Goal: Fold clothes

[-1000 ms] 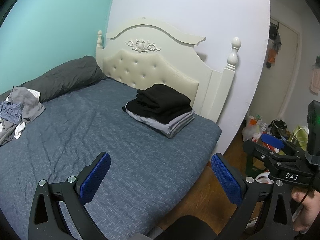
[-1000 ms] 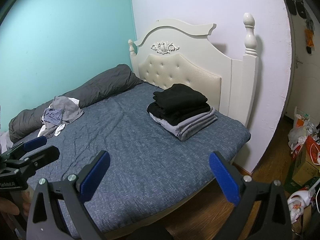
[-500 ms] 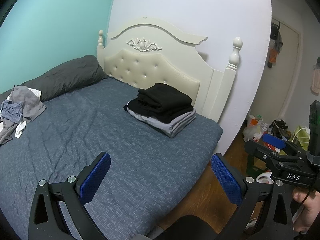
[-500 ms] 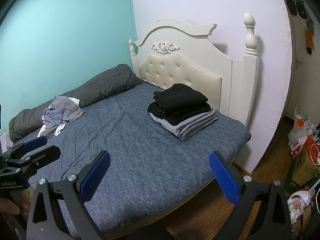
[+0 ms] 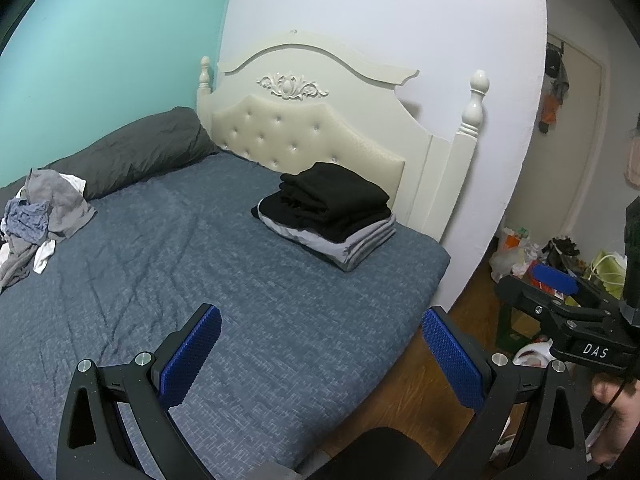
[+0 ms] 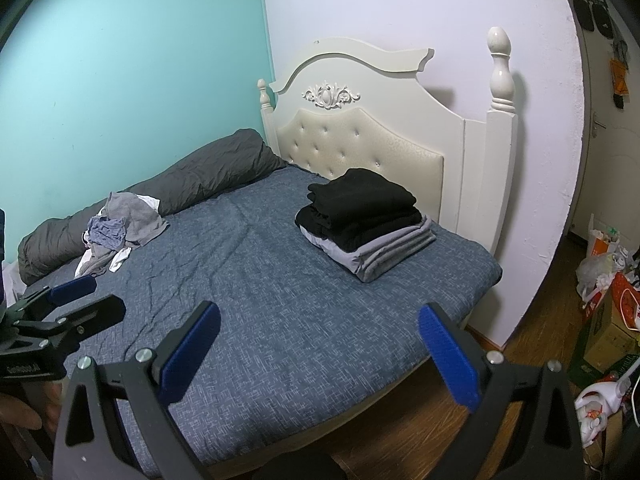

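While both grippers hang above the bed's (image 5: 280, 320) foot edge:
Left gripper (image 5: 320, 356): spread wide, empty.
Right gripper (image 6: 320, 354): spread wide, empty; label "DAS".
Folded stack (image 5: 332, 212): headboard corner.
Loose clothes (image 5: 36, 220): far edge.

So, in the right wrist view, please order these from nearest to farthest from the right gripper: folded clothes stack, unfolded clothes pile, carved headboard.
From the right gripper:
1. Folded clothes stack, ahead and slightly right, on the bed.
2. Unfolded clothes pile, far left, beside the grey pillow; close to the stack's range, so this order is uncertain.
3. Carved headboard, behind the stack, against the wall.
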{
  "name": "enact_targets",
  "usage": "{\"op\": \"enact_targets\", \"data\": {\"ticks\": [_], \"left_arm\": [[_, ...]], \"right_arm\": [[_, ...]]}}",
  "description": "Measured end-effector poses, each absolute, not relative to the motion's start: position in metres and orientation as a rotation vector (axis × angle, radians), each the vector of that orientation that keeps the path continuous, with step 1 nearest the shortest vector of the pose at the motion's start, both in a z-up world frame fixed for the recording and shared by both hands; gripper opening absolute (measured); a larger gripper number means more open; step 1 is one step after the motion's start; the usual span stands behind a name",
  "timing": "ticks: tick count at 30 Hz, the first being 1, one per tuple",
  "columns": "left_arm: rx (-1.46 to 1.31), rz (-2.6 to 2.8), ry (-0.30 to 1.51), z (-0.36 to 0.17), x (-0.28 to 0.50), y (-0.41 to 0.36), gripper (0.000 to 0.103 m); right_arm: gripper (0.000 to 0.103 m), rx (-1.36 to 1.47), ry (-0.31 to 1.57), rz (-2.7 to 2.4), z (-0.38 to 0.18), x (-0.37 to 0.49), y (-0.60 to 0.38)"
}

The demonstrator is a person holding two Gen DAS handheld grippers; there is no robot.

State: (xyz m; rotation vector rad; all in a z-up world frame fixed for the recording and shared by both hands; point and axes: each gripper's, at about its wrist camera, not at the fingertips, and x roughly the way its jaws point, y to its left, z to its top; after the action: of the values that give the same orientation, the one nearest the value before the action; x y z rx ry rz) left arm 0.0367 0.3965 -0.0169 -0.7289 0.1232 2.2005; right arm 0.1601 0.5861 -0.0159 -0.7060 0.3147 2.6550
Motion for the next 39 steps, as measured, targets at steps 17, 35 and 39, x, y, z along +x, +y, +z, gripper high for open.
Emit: {"op": "enact_targets", "data": {"ticks": [17, 35, 39], "left_arm": [[-0.745, 2.208, 0.108, -0.0202, 0.0333, 0.3919, 0.102], [-0.763, 2.203, 0.110, -0.0232, 0.0323, 0.3936, 0.102], [-0.762, 2.205, 0.123, -0.0234, 0.0343, 0.3950, 0.102]], "right_arm": [[0.100, -0.716, 0.318, 2.652, -0.0182, 0.1581, 0.5857], [0.100, -0.718, 0.318, 2.653, -0.0183, 0.1581, 0.5855], [0.100, -0.721, 0.318, 2.654, -0.0186, 0.1579, 0.5851]]}}
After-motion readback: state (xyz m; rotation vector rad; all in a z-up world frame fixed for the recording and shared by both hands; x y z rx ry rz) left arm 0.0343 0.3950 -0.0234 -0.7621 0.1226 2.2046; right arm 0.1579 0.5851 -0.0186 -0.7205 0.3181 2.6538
